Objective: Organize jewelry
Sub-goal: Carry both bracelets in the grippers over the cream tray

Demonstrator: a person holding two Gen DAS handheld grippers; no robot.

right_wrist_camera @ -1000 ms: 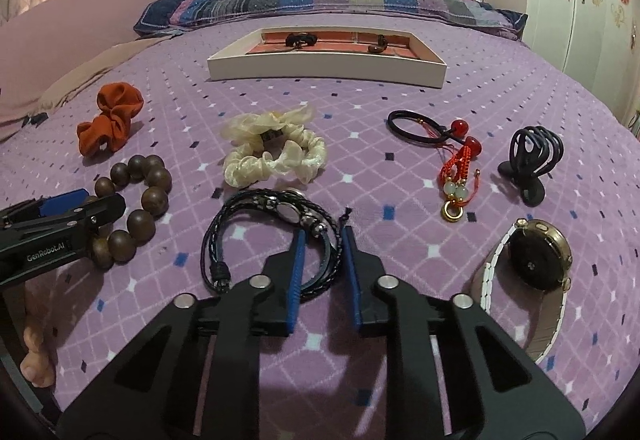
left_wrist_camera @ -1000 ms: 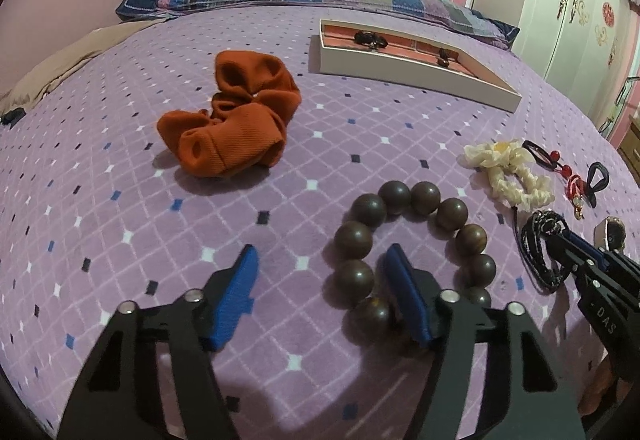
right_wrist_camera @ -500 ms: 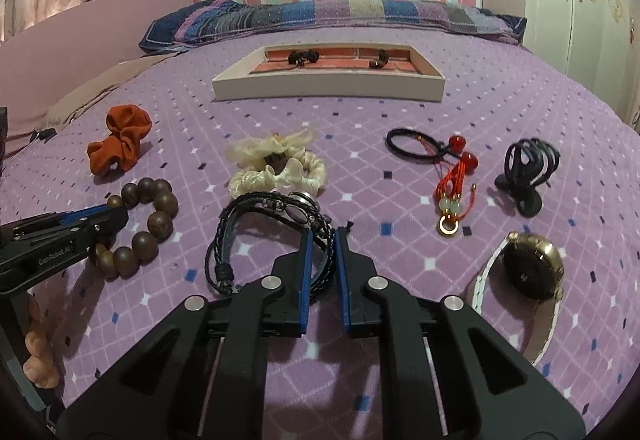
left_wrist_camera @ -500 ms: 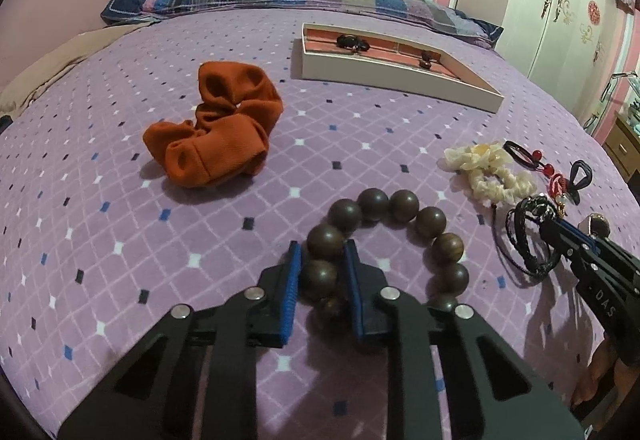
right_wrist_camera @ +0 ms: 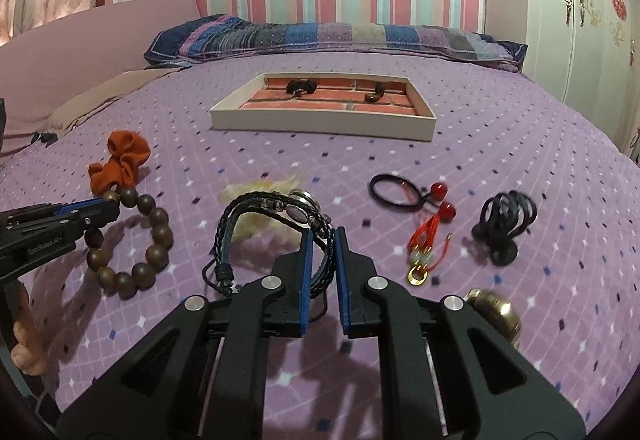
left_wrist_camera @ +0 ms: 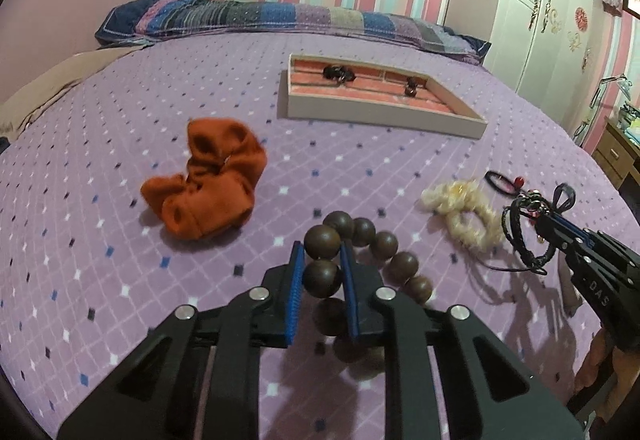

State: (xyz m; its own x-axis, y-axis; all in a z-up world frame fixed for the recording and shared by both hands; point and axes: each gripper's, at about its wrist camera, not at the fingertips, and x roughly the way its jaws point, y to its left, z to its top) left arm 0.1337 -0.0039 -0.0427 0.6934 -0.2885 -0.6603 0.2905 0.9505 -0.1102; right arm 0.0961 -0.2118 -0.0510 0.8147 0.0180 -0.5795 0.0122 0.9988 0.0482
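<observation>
Two grippers [left_wrist_camera: 321, 272] [right_wrist_camera: 321, 246], round brown-bead bracelet [left_wrist_camera: 394, 264] pinched, braided black bracelet [right_wrist_camera: 276, 228] lifted

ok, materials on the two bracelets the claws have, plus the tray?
Bead bracelet: looks like dark wood, smooth with a dull sheen; resin can't be ruled out. The left claw is closed on one bead.
Black bracelet: braided cords, leather or faux by the plaited texture, with shiny metal-looking charms; held by the right claw.
Tray: matte cream walls, board or wood; reddish lining, probably fabric.
</observation>
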